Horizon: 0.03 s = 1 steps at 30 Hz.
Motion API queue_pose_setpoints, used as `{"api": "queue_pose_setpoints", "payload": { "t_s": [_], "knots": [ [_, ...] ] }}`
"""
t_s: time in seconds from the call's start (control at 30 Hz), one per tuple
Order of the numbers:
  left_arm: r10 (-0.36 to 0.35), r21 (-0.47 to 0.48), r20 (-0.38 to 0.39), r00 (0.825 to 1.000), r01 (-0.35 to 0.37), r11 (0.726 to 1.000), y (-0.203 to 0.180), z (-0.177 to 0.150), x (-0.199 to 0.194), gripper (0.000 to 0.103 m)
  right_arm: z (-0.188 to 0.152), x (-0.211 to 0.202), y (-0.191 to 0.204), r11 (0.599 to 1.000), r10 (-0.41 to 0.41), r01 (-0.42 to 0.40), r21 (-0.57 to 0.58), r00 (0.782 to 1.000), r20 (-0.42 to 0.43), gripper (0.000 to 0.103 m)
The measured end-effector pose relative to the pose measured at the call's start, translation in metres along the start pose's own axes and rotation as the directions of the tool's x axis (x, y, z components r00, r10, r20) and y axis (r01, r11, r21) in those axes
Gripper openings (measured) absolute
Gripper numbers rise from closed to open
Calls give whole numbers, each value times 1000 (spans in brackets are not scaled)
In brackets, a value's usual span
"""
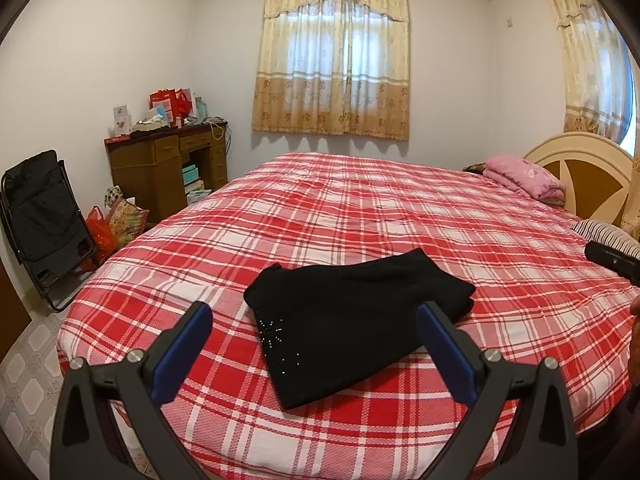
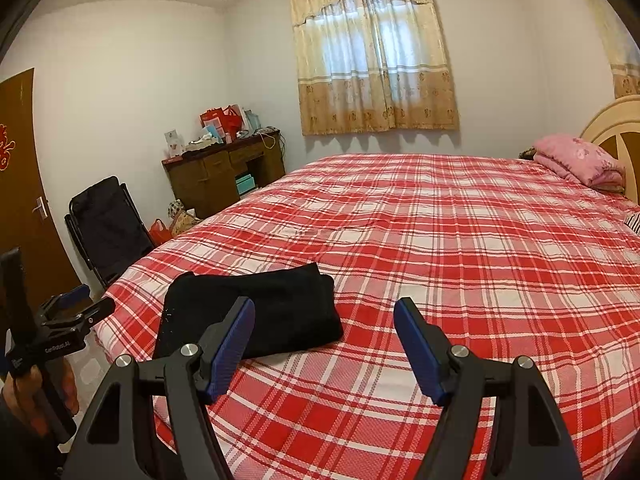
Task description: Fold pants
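Observation:
Black pants (image 1: 352, 320) lie folded into a compact stack on the red plaid bedspread (image 1: 400, 208), near the bed's front edge; small shiny studs show on the near left part. My left gripper (image 1: 316, 312) hovers above and in front of the stack, open, with nothing between its blue pads (image 1: 440, 340). In the right wrist view the pants (image 2: 280, 312) sit at the left. My right gripper (image 2: 324, 308) is open over bare bedspread (image 2: 440, 240) just right of the stack, holding nothing. A hand holds the left gripper's handle (image 2: 48, 344) at the far left.
A pink folded quilt (image 1: 524, 176) and a striped pillow (image 1: 608, 236) lie by the headboard (image 1: 588, 160) at the right. Left of the bed stand a wooden desk (image 1: 168, 168) with boxes, a black folding chair (image 1: 44, 216) and bags on the tiled floor. A brown door (image 2: 24, 168) is further left.

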<state>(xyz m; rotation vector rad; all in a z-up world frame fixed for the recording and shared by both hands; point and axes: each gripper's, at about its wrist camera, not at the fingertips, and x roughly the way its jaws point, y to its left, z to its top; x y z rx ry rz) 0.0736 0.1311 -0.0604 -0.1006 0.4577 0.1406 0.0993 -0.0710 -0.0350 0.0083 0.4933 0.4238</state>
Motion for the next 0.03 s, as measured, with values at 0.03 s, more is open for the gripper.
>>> {"api": "queue_pose_setpoints", "payload": {
  "t_s": [0.03],
  "knots": [
    [-2, -1, -1, 1000, 2, 1000, 0, 0, 0, 103, 0, 1, 0, 1000, 0, 0, 2, 1000, -1, 73]
  ]
}}
